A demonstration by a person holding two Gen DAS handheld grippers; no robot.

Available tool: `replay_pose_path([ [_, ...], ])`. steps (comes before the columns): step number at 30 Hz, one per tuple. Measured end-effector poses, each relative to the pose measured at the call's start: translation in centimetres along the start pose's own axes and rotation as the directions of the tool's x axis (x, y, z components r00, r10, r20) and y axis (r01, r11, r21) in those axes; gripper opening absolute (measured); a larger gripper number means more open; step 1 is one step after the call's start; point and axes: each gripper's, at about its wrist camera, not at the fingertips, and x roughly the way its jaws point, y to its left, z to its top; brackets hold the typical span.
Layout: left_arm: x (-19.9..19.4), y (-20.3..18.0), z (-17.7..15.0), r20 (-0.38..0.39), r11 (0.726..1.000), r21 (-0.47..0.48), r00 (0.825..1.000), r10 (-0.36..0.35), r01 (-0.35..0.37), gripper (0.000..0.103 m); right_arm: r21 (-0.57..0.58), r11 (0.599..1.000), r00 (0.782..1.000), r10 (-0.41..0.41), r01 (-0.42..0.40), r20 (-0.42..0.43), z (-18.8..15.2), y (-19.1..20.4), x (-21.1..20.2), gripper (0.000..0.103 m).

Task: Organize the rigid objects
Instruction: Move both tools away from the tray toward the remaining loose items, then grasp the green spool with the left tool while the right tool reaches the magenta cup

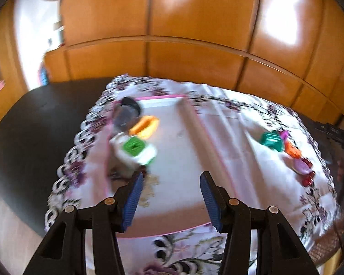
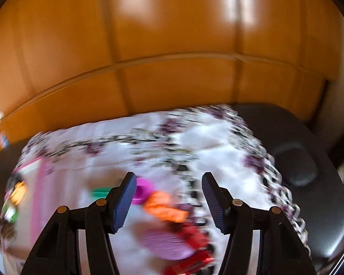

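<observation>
A pink-rimmed tray lies on the floral cloth. Its left end holds a dark cup, an orange-yellow piece and a green-and-white piece. My left gripper hangs open over the tray's near part, nothing between its fingers. To the right of the tray lie a teal toy, an orange toy, a purple oval and a red piece. My right gripper is open above the blurred group: a magenta piece, the orange toy, the purple oval and the red piece.
The cloth covers part of a dark table. Wooden cabinet doors stand right behind the table. A dark padded seat sits beyond the cloth's right edge. The right wrist view is heavily blurred.
</observation>
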Motion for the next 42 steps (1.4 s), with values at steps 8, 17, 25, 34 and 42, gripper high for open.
replay_pose_path([
  [8,3.7,-7.2,1.8,-0.103,0.981,0.131,0.986,-0.13,0.143,0.053,0.242,0.969,0.997,0.061,-0.046,-0.053,-0.3,-4.7,1.8,0.06],
  [17,8.6,-15.9,4.8,-0.151,0.931,0.262,0.964,-0.22,0.253,0.088,0.237,0.969,0.993,0.094,-0.074,-0.075,-0.6,-4.4,2.2,0.06],
  [25,14.2,-23.1,6.0,-0.18,0.827,0.494,0.962,-0.204,0.268,0.093,0.257,0.962,0.989,0.117,-0.09,-0.092,-0.6,-4.8,2.6,0.06],
  [34,18.7,-26.7,6.9,-0.229,0.737,0.605,0.952,-0.202,0.302,0.102,0.278,0.955,0.982,0.144,-0.106,-0.121,-0.8,-5.2,3.4,0.06],
  [42,21.0,-26.7,6.1,-0.325,0.716,0.574,0.913,-0.245,0.397,0.075,0.281,0.953,0.98,0.151,-0.109,-0.131,-0.9,-5.3,3.7,0.06],
])
